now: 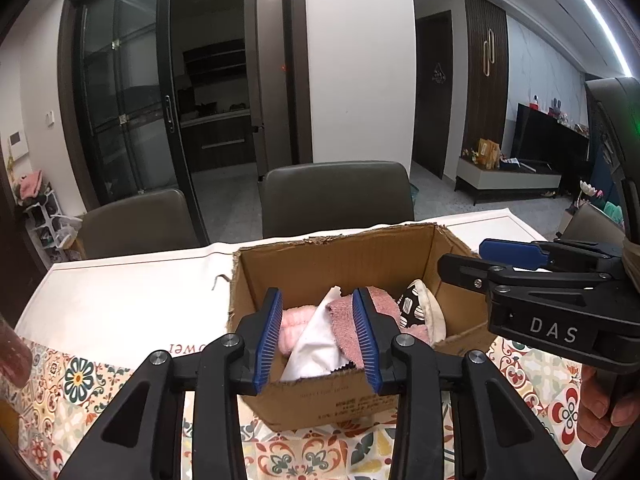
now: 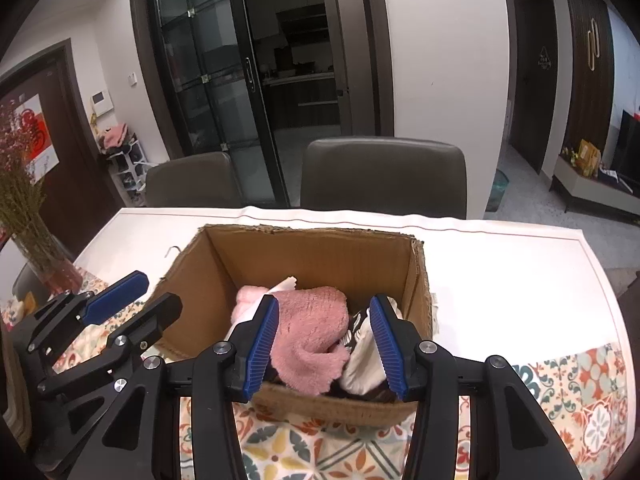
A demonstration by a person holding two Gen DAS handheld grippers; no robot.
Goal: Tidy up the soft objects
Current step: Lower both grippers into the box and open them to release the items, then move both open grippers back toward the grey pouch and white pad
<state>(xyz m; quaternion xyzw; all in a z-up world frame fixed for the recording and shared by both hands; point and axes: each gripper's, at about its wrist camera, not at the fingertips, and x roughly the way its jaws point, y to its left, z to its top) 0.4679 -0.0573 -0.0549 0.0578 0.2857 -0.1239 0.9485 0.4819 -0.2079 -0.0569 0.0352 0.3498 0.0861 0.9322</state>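
An open cardboard box (image 1: 340, 240) (image 2: 312, 232) stands on the table and holds soft things. On top lies a pink towel (image 2: 312, 328) (image 1: 384, 304). Beside it are a white cloth (image 1: 316, 344), a pale pink fluffy piece (image 1: 290, 328), a black-and-white patterned item (image 1: 412, 304) and a cream piece (image 1: 432, 312). My left gripper (image 1: 318, 312) (image 2: 154, 294) hovers open over the box's near left part. My right gripper (image 2: 324, 312) (image 1: 468, 258) hovers open over the near right part. The towel shows between the jaws, but neither gripper's pads press on it.
The table carries a white cloth (image 2: 480, 264) and a patterned tile-print cover (image 1: 92, 380). Two dark chairs (image 1: 336, 196) (image 1: 136, 224) stand behind it. A vase of dried flowers (image 2: 24, 216) is at the far left. A small metal hook (image 1: 220, 280) lies left of the box. A hand (image 1: 600, 408) holds the right gripper.
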